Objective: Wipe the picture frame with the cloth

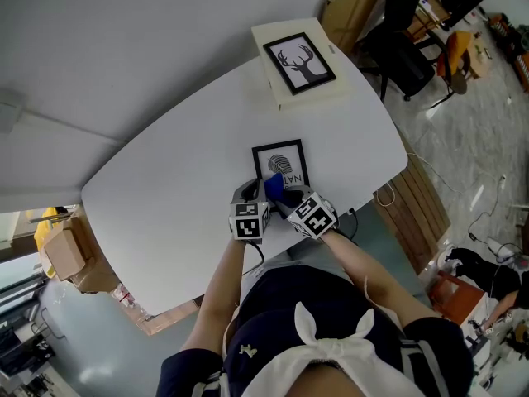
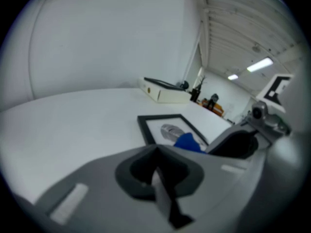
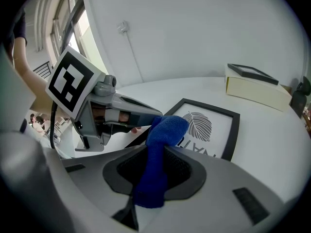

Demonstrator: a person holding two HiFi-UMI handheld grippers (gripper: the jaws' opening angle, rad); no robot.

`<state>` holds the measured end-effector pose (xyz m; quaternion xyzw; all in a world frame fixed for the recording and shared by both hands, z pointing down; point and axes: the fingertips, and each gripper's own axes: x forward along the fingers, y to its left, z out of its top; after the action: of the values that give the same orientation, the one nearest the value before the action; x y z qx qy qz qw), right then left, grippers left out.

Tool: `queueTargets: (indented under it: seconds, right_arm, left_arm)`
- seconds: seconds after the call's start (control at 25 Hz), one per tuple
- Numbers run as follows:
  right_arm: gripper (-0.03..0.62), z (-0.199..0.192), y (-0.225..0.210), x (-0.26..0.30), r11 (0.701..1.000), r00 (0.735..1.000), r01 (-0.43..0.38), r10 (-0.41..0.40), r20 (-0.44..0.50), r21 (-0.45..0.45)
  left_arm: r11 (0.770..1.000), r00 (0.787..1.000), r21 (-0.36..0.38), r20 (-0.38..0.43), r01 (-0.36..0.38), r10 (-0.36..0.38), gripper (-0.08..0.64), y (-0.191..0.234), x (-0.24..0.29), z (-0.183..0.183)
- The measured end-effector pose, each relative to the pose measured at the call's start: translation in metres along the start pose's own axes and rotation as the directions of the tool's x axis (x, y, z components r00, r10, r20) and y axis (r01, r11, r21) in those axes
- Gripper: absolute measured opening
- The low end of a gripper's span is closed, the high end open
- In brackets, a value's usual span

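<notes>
The right gripper (image 3: 154, 174) has its jaws pinched on the blue cloth (image 3: 164, 130). It grips the cloth along its length so that a rounded wad sticks out past the tips. That free end looks meant as the wiping pad, soft enough to keep the hard jaws off the glass. The wad sits over the near edge of the picture frame (image 3: 206, 125), which lies flat on the white table (image 1: 165, 188) with its leaf print up, so the whole face is open to a stroke. The left gripper (image 2: 156, 171) has its jaws pressed together on nothing and sits just beside the frame's near left corner. It is probably placed there to steady the frame against sliding, though whether it touches the frame cannot be told. Well apart, at the table's far side, a second frame (image 1: 299, 60) lies on a cream box (image 1: 310, 98), out of the way.
</notes>
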<state>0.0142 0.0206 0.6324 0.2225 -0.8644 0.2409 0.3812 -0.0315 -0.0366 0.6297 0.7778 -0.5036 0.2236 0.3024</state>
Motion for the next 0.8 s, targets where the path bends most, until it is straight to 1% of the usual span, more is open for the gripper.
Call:
queueTargets:
  seconds: [0.28, 0.4, 0.56, 0.8]
  right_arm:
    - [0.094, -0.005, -0.013, -0.008, 0.999, 0.999, 0.035, -0.035, -0.014, -0.019]
    - [0.094, -0.007, -0.019, -0.013, 0.999, 0.998, 0.054, -0.054, -0.015, -0.001]
    - [0.094, -0.015, -0.029, -0.021, 0.997, 0.996, 0.08, -0.079, -0.037, -0.001]
    - [0.094, -0.019, -0.043, -0.031, 0.994, 0.994, 0.103, -0.103, -0.023, 0.042]
  left_arm:
    - [1.0, 1.0, 0.021, -0.003, 0.001, -0.001, 0.002, 0.0, 0.0, 0.0]
    - [1.0, 1.0, 0.023, -0.002, 0.002, -0.002, 0.002, 0.0, 0.0, 0.001]
    - [1.0, 1.0, 0.025, 0.001, 0.003, -0.003, 0.002, 0.0, 0.0, 0.001]
    - [1.0, 1.0, 0.03, -0.005, 0.006, -0.006, 0.002, 0.0, -0.001, 0.001]
